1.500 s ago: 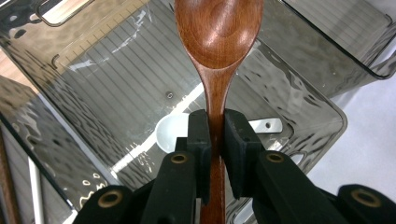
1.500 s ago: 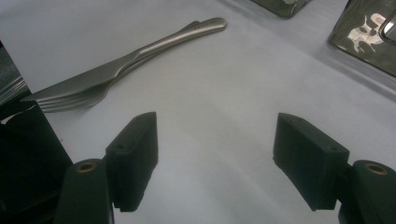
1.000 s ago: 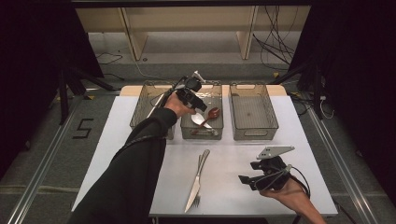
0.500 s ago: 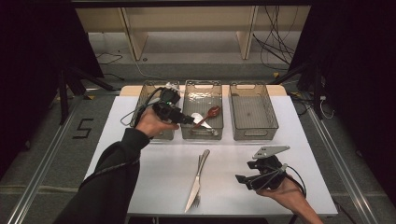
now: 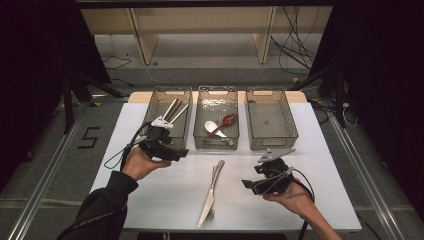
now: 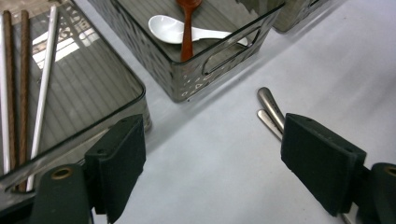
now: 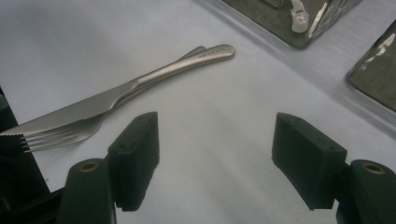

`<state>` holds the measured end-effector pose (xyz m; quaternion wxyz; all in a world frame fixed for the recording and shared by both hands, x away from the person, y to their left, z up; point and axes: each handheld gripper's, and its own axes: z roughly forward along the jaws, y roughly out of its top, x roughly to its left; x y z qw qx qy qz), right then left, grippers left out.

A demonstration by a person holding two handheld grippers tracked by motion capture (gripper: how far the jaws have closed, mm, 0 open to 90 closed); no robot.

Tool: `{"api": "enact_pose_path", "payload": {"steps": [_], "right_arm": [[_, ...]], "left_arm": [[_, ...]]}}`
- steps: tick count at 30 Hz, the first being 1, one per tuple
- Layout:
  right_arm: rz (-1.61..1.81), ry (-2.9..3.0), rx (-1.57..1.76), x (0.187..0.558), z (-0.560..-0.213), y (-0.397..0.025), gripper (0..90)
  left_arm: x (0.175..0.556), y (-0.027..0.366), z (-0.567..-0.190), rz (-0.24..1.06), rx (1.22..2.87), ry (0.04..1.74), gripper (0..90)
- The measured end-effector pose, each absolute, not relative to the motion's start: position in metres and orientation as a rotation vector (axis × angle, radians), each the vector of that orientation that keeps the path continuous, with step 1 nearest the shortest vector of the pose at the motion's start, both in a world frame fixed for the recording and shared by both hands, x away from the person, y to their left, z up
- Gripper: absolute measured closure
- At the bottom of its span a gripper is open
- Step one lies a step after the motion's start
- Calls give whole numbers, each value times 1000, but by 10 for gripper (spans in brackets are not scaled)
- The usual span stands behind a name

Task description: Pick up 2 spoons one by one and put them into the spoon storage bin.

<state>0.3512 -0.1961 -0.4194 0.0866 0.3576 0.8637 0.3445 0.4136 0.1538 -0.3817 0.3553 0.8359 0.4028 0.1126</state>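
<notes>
A steel knife point(image 5: 212, 189) lies over a fork point(image 5: 210, 212) at the middle front of the white table point(image 5: 150, 200); both also lie in the right gripper view, knife point(image 7: 116, 95) and fork point(image 7: 56, 135). My left gripper point(image 5: 181, 152) hovers open in front of the left bin point(image 5: 168, 117), nothing between its jaws point(image 6: 212, 172). My right gripper point(image 5: 248, 185) rests open near the front right, to the right of the cutlery, also empty point(image 7: 215, 161). The middle bin point(image 5: 216, 122) holds a white spoon point(image 6: 173, 29) and a red-brown spoon point(image 6: 187, 23).
The left bin holds chopsticks point(image 6: 23, 93), brown and white. The right bin point(image 5: 270, 117) holds nothing I can see. Handle tips of the cutlery point(image 6: 270, 109) show past the left gripper's right jaw. Cables trail from both grippers.
My left gripper has drawn back from over the middle bin, down and to the left, to just in front of the left bin. The right gripper has barely shifted.
</notes>
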Motion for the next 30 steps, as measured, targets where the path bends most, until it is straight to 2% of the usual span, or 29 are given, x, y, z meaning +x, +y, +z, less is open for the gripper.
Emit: {"api": "enact_pose_path", "payload": {"steps": [23, 26, 30], "right_arm": [[870, 2658, 1097, 381, -428, -181, 331], [854, 2667, 1092, 387, -427, -174, 352], [817, 2697, 1091, 396, -425, -166, 430]], "left_arm": [[361, 186, -406, 320, 2218, 1055, 169], [355, 189, -407, 341, 2223, 1052, 163], [349, 196, -407, 353, 2215, 1054, 162]]}}
